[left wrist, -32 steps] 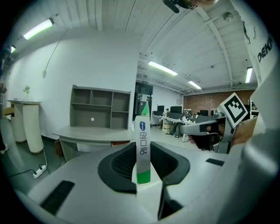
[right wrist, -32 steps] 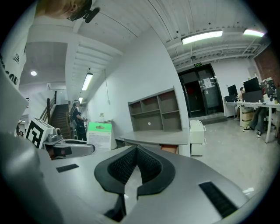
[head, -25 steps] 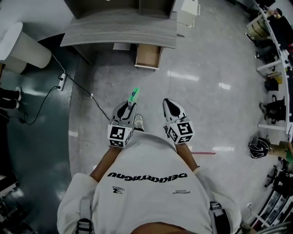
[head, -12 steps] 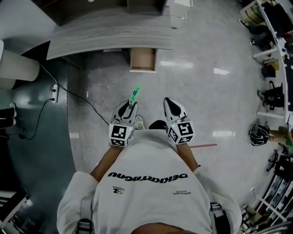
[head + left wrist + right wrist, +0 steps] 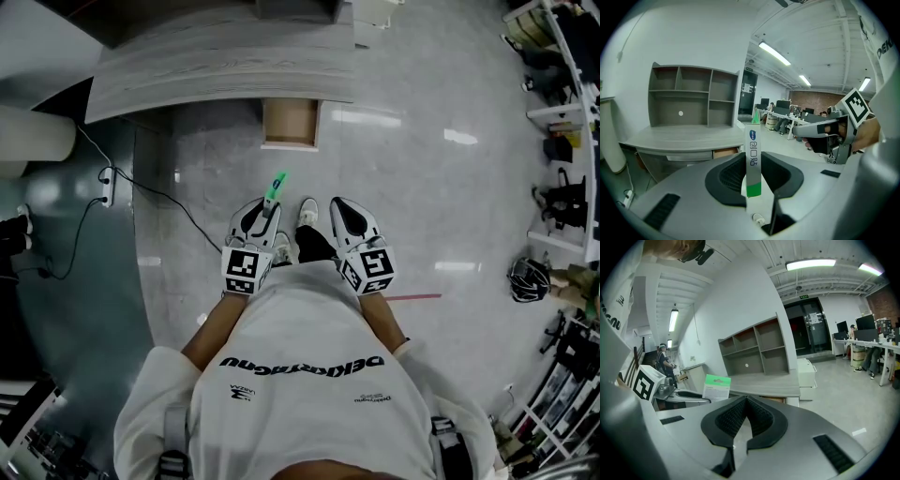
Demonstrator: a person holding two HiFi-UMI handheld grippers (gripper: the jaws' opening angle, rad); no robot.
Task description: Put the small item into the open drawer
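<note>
We stepped fwd; drawer [image 5: 291, 123] now straight ahead, open, well apart. L gripper [image 5: 263, 214] stays clamped on green-tipped packet [image 5: 274, 191]; R gripper [image 5: 342, 217] jaws together, empty. Approach unfinished.

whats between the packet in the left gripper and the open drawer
Only bare grey floor separates the packet from the open drawer, as the head view shows.

A grey wood-grain desk [image 5: 216, 56] spans the top of the frame. At left, a white power strip [image 5: 106, 187] and its black cable [image 5: 173, 199] lie on the floor. A dark helmet [image 5: 528, 279] sits far right.
</note>
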